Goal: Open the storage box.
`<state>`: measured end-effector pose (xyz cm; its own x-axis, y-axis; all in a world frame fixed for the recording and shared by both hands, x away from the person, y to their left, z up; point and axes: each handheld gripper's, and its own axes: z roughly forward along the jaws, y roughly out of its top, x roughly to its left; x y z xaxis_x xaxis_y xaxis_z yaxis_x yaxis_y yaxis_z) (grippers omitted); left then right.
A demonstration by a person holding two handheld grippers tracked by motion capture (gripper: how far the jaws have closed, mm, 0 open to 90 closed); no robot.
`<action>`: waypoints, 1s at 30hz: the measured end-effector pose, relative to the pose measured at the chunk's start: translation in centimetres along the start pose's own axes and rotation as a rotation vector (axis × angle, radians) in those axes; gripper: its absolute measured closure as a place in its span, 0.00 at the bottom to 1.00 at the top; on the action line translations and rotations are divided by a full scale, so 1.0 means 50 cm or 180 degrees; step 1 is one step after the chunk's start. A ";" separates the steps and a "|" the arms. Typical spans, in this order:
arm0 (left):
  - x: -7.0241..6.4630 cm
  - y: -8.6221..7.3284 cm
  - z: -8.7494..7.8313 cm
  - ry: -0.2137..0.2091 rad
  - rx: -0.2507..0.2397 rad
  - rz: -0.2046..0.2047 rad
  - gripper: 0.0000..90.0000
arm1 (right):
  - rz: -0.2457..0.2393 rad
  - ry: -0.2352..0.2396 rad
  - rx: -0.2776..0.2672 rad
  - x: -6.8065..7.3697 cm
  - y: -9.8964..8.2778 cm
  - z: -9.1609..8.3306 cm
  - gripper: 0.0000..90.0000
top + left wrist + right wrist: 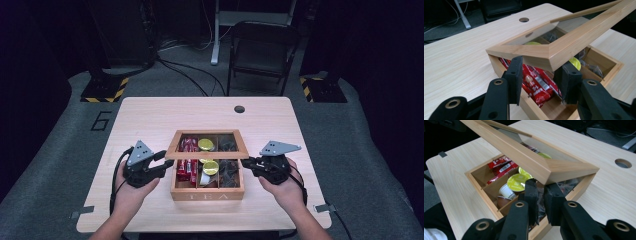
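A wooden box (207,196) marked TEA stands at the table's front middle. Its glass-paned lid (172,152) is raised partway on its far hinge. Inside lie red sachets (186,167), yellow-topped capsules (210,167) and dark tea bags (230,170). My left gripper (167,161) is open at the lid's front left corner; in the left gripper view the lid (574,37) hangs just above the spread jaws of that gripper (537,71). My right gripper (248,162) is at the front right corner. In the right gripper view its jaws (541,187) stand nearly together right beneath the lid (529,162).
The light wooden table has a round cable hole (239,109) near its far edge. A dark folding chair (262,50) stands on the floor beyond the table. Bare tabletop (145,117) lies on both sides of the box and behind it.
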<state>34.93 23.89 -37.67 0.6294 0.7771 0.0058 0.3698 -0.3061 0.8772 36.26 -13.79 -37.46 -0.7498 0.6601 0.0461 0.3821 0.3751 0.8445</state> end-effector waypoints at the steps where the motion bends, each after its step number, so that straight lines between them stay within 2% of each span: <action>1: 0.000 0.000 0.000 0.0000 0.0000 0.0000 0.66 | 0.0000 0.0000 0.0000 0.000 0.000 0.000 0.90; 5: 0.009 0.019 0.002 0.0003 -0.0011 -0.0018 0.66 | -0.0026 -0.0027 -0.0058 -0.002 0.015 0.001 0.89; 9: 0.010 0.028 0.009 0.0067 -0.0045 -0.0028 0.66 | -0.0063 -0.0024 -0.0081 -0.009 0.026 0.003 0.88; 12: 0.014 0.032 0.010 0.0063 -0.0072 -0.0058 0.66 | -0.0043 -0.0034 -0.0099 -0.012 0.029 0.003 0.87; 21: 0.026 0.053 0.019 0.0083 -0.0112 -0.0116 0.66 | 0.0006 -0.0234 -0.0173 -0.032 0.038 0.004 0.74; 23: 0.030 0.057 0.020 0.0073 -0.0141 -0.0152 0.66 | -0.0006 -0.0272 -0.0121 -0.038 0.045 0.018 0.70; 26: 0.036 0.065 0.022 0.0074 -0.0166 -0.0195 0.66 | -0.0007 -0.0304 -0.0105 -0.043 0.049 0.030 0.68; 28: 0.040 0.073 0.024 0.0084 -0.0171 -0.0215 0.66 | -0.0079 -0.0397 -0.0097 -0.051 0.051 0.042 0.67; 30: 0.041 0.076 0.025 0.0085 -0.0163 -0.0210 0.66 | -0.0066 -0.0466 -0.0160 -0.056 0.052 0.043 0.66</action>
<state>38.48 23.62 -34.92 0.5861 0.8092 -0.0405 0.3740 -0.2259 0.8995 40.52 -13.29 -36.54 -0.6692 0.7416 -0.0468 0.3370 0.3590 0.8704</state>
